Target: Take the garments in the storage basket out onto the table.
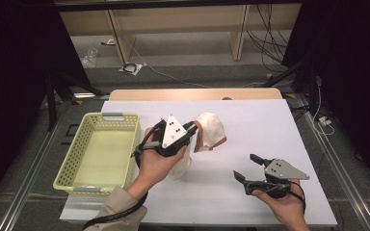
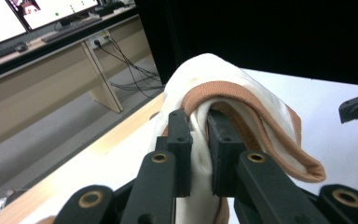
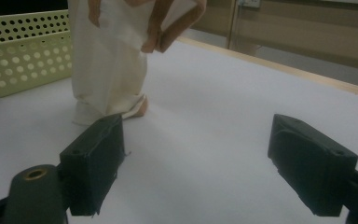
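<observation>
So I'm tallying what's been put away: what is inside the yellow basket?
Nothing: the yellow basket shows a bare floor in the high view. Only the strip under its near rim is hidden. The cream garment hangs from the shut left gripper, outside it.

Black grippers (image 1: 196, 129) with brass-ringed screws, grey triangular plates, black cables, beige sleeve (image 1: 118, 209)

A white-topped table (image 1: 270, 125) carries a pale yellow perforated basket (image 1: 70, 161) and the cream garment's (image 1: 182, 166) lower end.
</observation>
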The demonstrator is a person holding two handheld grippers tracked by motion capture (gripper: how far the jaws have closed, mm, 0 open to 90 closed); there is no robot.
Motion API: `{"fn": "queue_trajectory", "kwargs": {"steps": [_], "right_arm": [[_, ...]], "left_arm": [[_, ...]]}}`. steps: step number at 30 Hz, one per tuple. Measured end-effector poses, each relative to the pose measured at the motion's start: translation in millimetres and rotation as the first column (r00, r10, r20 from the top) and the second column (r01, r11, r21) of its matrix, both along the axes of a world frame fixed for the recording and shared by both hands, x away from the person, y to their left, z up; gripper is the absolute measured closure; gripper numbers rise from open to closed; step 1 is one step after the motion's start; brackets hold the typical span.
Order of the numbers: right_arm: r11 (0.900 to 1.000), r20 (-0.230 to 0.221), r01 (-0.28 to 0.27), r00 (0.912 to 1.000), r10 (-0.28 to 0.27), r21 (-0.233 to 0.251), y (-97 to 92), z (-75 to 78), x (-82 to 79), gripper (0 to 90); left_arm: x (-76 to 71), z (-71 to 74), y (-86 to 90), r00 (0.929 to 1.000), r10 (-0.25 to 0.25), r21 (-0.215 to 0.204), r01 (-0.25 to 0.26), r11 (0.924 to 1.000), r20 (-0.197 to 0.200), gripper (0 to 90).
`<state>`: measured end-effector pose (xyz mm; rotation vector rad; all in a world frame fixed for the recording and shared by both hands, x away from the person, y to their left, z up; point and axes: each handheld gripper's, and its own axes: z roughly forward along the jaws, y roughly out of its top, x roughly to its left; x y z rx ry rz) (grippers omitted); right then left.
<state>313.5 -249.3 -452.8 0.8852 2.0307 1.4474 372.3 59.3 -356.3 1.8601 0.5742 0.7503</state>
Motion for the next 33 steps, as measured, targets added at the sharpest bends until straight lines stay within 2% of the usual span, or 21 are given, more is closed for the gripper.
{"fn": "queue_trajectory", "kwargs": {"steps": [15, 26, 33], "right_arm": [[1.0, -0.002, -0.002, 1.0, 0.002, -0.002, 0.2, -0.2, 0.2, 19.5], [1.0, -0.007, -0.002, 1.0, 0.002, 0.0, 0.5, -0.3, 0.0, 19.5], [1.0, -0.008, -0.002, 1.0, 0.002, 0.0, 0.5, -0.3, 0.1, 19.5]], "left_arm": [[9.0, -26.9, -4.4, 0.9971, 0.021, 0.059, -0.016, 0.9981, -0.073, 80.5], [14.5, -48.8, -10.4, 0.9909, 0.029, 0.105, -0.015, 0.9944, -0.132, 80.5], [18.8, -64.4, -14.1, 0.9841, 0.047, 0.142, -0.022, 0.9897, -0.171, 80.4]]}}
